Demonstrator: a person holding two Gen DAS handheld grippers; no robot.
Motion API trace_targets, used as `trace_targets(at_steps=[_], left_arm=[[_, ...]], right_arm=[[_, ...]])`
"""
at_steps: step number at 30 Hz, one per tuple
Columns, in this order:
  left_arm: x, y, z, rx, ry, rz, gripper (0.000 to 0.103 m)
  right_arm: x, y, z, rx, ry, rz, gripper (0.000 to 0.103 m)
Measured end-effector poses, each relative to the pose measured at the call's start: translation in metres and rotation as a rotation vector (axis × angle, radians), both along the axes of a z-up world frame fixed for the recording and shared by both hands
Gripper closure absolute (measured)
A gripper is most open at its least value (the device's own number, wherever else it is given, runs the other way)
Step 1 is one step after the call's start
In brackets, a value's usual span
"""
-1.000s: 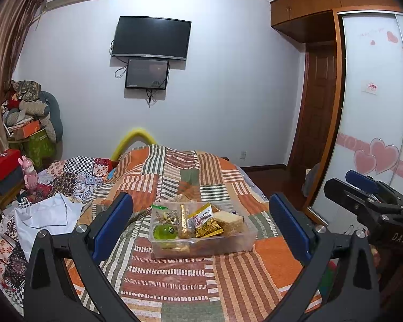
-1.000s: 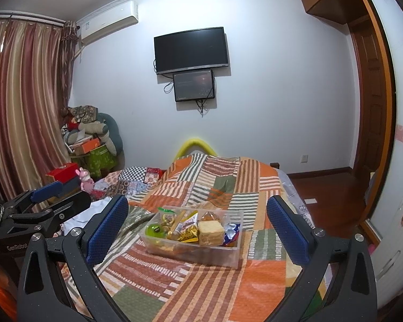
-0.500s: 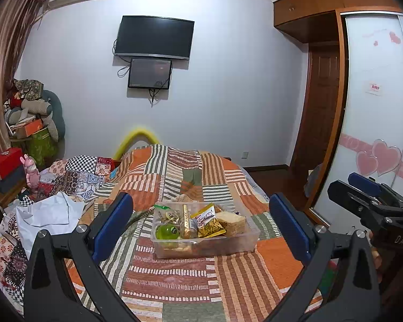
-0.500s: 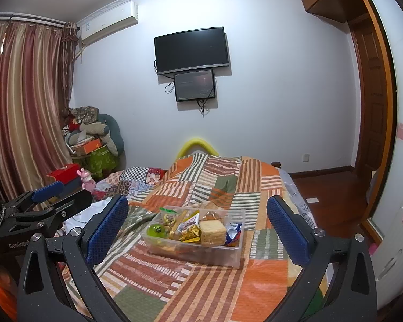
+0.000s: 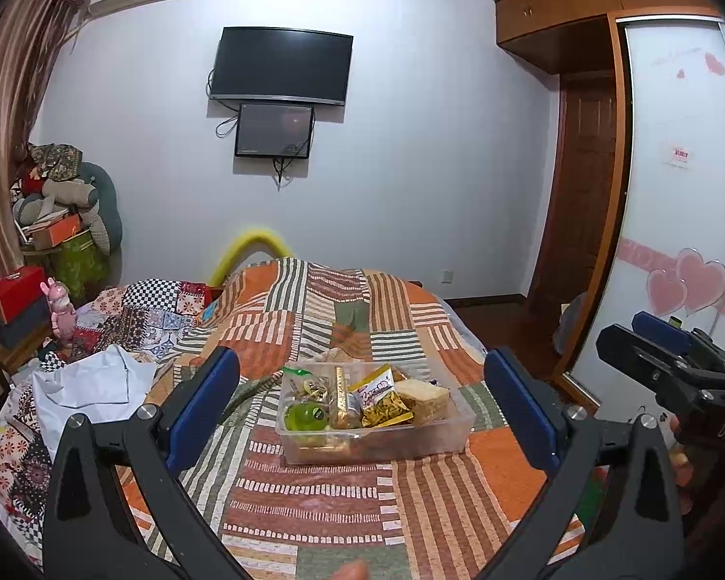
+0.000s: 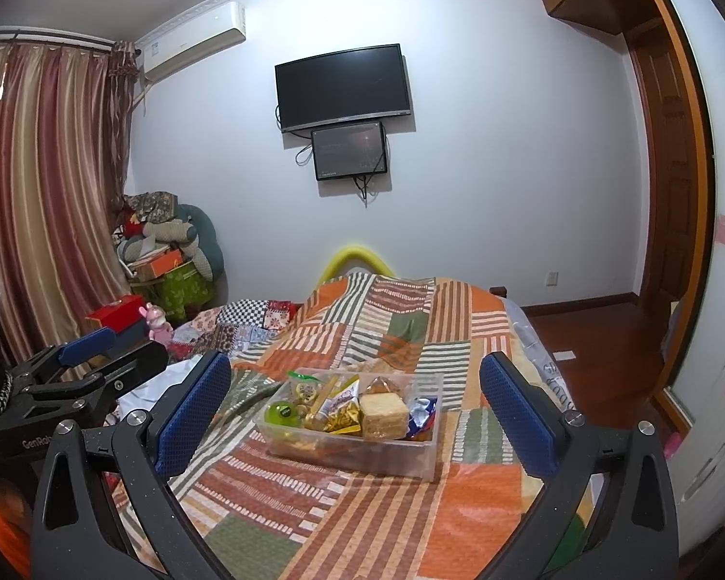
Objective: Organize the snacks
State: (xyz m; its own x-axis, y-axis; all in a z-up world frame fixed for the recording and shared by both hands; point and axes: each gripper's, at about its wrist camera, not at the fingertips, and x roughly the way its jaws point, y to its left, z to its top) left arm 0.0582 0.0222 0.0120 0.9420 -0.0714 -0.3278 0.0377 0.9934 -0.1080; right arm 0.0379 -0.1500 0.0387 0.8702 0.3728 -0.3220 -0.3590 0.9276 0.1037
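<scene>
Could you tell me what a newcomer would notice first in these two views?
Probably the clear snack box crammed with packets, alone mid-bed on the bright patchwork quilt. Both the left gripper and right gripper frame it, open and empty. Above, a dark TV hangs on the far wall.

1. Snacks low in the bin [image 5: 440, 444], ahead of the left gripper [image 5: 362, 406], are blurred behind its cloudy wall.
2. Packet print is too small to read.
3. The right gripper [image 6: 355, 403] is cut off at the frame's bottom edge.
</scene>
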Motion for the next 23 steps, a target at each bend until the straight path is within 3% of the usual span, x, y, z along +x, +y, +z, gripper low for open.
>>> trace_targets(at_steps=[23], left_arm=[[0.0027,-0.0051,-0.0029,-0.002,0.007,-0.032,0.000]], right_arm=[[0.0096,-0.0045,-0.0055,0.044,0.046,0.008,0.000]])
